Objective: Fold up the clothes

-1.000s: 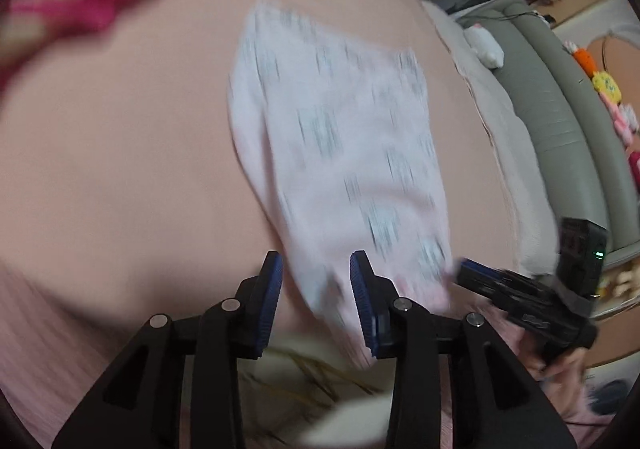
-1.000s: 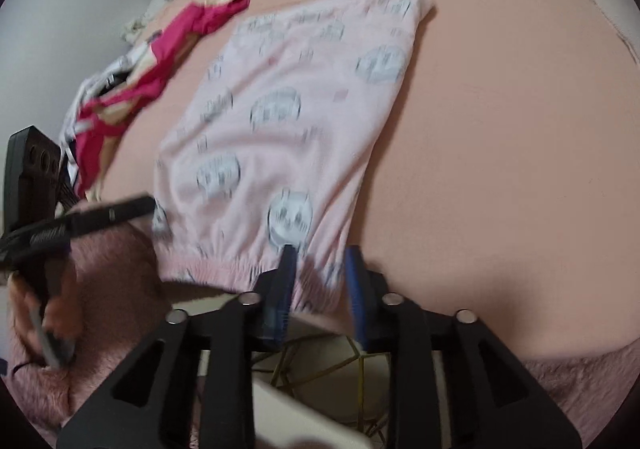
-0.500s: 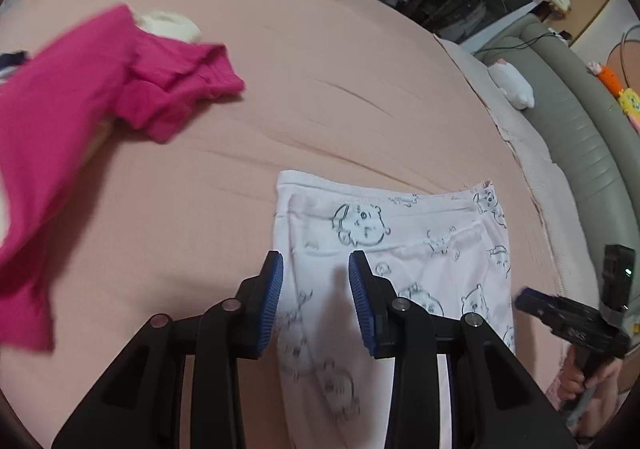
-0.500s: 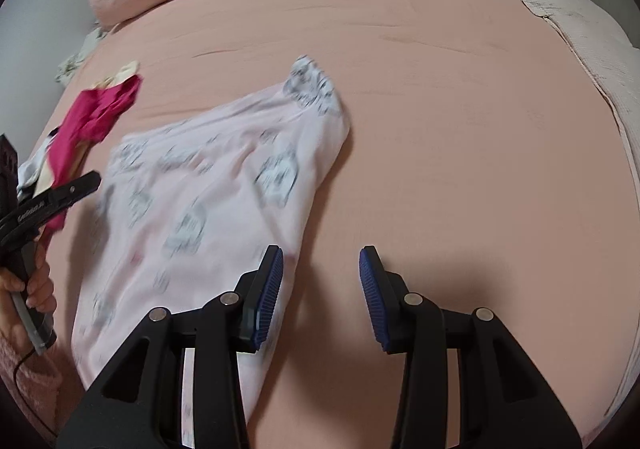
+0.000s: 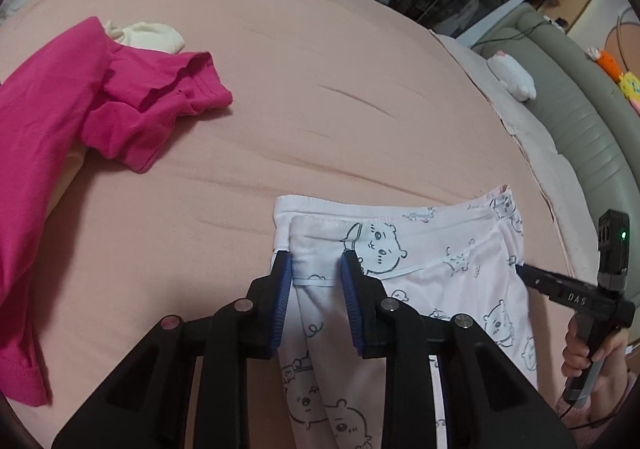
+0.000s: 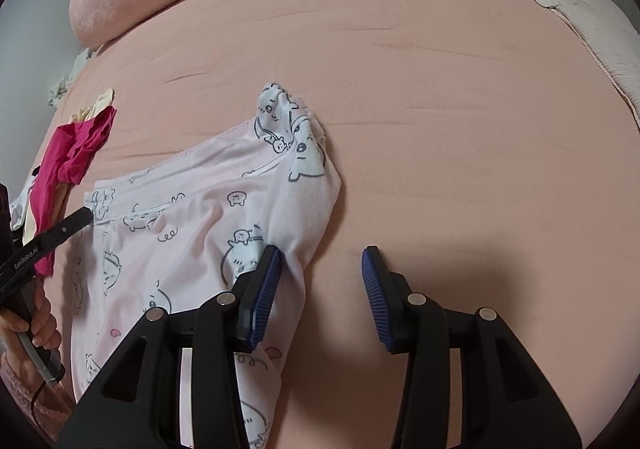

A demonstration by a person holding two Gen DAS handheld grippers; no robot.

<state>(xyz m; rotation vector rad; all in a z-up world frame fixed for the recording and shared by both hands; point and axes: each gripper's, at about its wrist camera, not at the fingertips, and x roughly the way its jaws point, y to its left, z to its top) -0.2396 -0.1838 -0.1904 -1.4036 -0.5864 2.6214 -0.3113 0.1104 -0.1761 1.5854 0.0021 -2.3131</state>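
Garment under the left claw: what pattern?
Pale pink garment with outlined cartoon bear-like faces; clearest in the left wrist view.

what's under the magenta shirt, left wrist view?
A cream garment pokes out from behind the magenta shirt at its far edge, and a cream edge shows under its near side. The rest is covered; under that lies the peach bedsheet.

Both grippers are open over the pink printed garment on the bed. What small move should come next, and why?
Probably close the left gripper on the folded top edge of the pink printed garment: its fingers straddle that corner. The right gripper hangs open at the other side, with only one finger touching the cloth, so it would need to shift inward first.
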